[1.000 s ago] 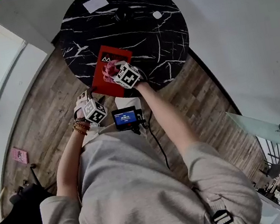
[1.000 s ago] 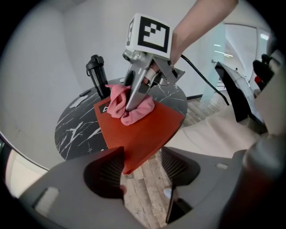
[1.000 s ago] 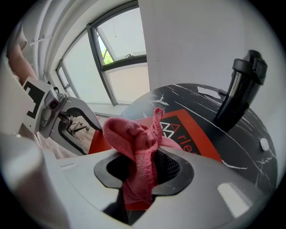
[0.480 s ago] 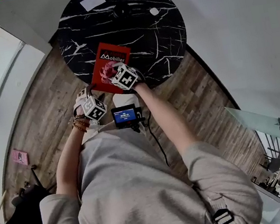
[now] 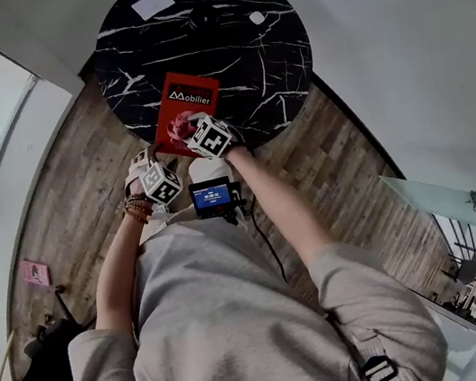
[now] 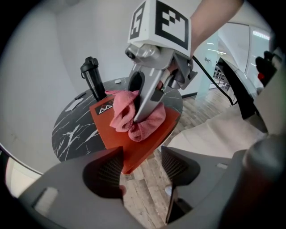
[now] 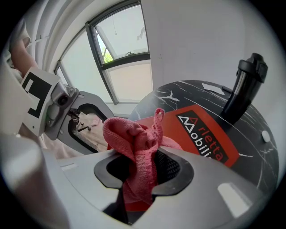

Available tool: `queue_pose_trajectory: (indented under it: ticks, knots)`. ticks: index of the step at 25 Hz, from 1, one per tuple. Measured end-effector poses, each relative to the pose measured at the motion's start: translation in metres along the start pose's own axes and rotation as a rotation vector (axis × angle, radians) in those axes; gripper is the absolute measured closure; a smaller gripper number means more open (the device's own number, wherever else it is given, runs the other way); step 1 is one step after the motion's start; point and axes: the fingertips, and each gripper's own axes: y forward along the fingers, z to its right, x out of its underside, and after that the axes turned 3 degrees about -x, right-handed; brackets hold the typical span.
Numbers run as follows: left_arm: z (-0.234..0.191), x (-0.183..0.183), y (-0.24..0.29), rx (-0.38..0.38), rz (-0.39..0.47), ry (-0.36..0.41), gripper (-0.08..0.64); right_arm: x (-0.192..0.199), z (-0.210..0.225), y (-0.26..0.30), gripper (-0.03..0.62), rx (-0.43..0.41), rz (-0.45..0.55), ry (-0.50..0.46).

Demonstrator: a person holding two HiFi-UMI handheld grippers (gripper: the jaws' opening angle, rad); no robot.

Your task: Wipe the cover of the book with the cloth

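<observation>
A red book (image 5: 191, 91) with white print lies at the near edge of the round black marble table (image 5: 280, 68), one corner jutting past the rim. A pink cloth (image 5: 180, 129) rests bunched on the book's near half, with my right gripper (image 5: 188, 132) shut on it. In the right gripper view the cloth (image 7: 134, 143) bulges up between the jaws, with the book (image 7: 210, 134) beyond. My left gripper (image 5: 149, 162) is off the table beside the jutting corner. It stands open (image 6: 140, 167), and past it I see the book (image 6: 111, 129) and the cloth (image 6: 138, 120).
A black bottle (image 5: 208, 19) stands at the table's middle, a white sheet (image 5: 152, 5) and a small white object (image 5: 256, 17) farther back. A small screen (image 5: 214, 198) hangs at the person's chest. Wooden floor surrounds the table, with a window on the left.
My right gripper has drawn the cloth along the cover toward the person, uncovering the white print. The left gripper has stayed by the book's near corner.
</observation>
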Motion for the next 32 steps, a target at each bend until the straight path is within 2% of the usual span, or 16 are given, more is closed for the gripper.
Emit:
queue_pose_trajectory:
  ticks: [4,9,15,20,23,29,32]
  knots:
    - [0.001,0.0,0.0,0.008,0.005,0.007,0.302,0.0,-0.008,-0.002,0.442,0.0,-0.011,0.002]
    - [0.003,0.001,0.002,0.027,0.003,0.075,0.302,0.004,-0.017,0.001,0.441,-0.007,-0.042,0.001]
    - [0.005,0.001,0.001,0.046,0.013,0.073,0.302,0.009,-0.028,0.003,0.442,-0.025,-0.112,-0.005]
    - [0.0,0.002,0.0,0.054,0.006,0.035,0.304,0.004,-0.042,0.002,0.442,-0.068,-0.144,-0.022]
    - [0.001,0.002,0.0,0.046,-0.012,0.011,0.299,0.007,-0.047,0.0,0.442,-0.136,-0.155,-0.059]
    - [0.003,-0.001,0.001,0.064,-0.064,-0.04,0.298,0.008,-0.06,0.0,0.448,-0.355,-0.188,-0.184]
    - [0.002,0.006,-0.004,0.048,-0.102,-0.004,0.29,0.009,-0.071,0.004,0.449,-0.474,-0.213,-0.326]
